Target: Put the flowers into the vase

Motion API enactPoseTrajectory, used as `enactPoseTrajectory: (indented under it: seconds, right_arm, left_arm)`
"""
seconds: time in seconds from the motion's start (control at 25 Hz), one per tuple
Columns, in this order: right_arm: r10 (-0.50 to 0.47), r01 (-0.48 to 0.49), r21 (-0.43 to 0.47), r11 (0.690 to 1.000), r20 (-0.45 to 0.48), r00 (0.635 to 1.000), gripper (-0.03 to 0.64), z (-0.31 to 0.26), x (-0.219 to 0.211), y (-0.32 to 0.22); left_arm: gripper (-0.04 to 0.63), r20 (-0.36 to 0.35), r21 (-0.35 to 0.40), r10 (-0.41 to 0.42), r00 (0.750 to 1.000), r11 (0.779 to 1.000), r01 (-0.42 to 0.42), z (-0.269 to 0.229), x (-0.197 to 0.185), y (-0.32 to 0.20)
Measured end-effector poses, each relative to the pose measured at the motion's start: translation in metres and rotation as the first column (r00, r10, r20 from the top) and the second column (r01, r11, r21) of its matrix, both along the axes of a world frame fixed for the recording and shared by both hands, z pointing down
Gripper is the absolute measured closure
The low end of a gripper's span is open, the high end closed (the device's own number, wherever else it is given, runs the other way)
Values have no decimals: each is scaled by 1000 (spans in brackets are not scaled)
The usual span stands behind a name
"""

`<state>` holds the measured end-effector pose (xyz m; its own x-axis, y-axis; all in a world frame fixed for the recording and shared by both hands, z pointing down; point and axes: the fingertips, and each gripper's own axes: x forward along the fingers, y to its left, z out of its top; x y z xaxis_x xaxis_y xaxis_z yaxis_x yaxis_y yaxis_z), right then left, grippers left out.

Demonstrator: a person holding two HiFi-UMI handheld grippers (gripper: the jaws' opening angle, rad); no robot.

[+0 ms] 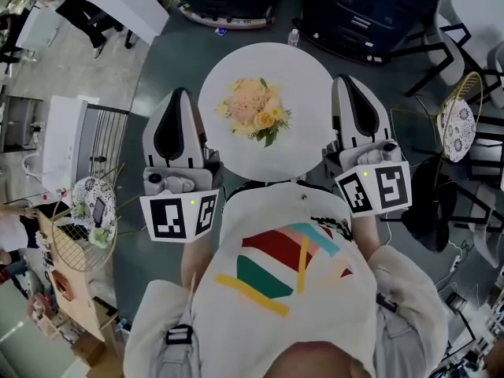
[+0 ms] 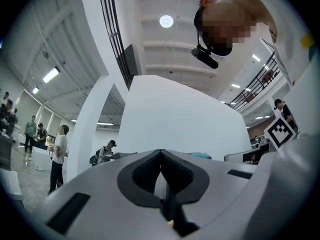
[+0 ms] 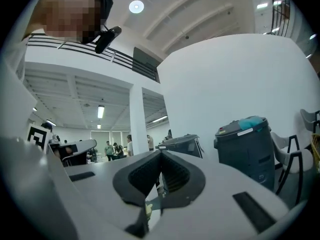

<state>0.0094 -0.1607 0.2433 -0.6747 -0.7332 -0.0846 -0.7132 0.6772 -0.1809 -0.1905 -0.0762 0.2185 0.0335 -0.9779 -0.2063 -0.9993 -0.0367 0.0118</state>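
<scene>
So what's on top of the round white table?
A bunch of peach and yellow flowers with green leaves, near the middle of the table. The blooms hide whatever is under them.

A round white counter stands on a dark grey floor. A wire chair with a patterned cushion sits to its left and a second wire chair to its right. Dark bins stand on the far side. Beyond rise a broad white wall and a white pillar. A round ceiling lamp and strip lights glow overhead, and people stand far off.
</scene>
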Motion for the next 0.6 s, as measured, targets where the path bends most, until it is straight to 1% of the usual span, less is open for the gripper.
enactPoseTrajectory:
  seconds: [0.08,0.2,0.4,0.6]
  right_arm:
    - [-29,29,24,999,-2,1000,607,-6,-9,7]
    - [-56,56,44,997,-16,998,607,-11,-19,15]
    - [-86,87,36,996,-33,996,607,-9,-26,19]
    - [-95,97,45,994,-42,995,607,-9,-25,22]
  left_arm:
    - [588,13,6,-1,1000,1000,1,-3,5,0]
    - [588,15,9,1,1000,1000,-2,-6,11,0]
    - [588,18,-3,-12,1000,1000,12,-5,11,2]
    - [588,13,-10,-40,999,999,40,-3,6,7]
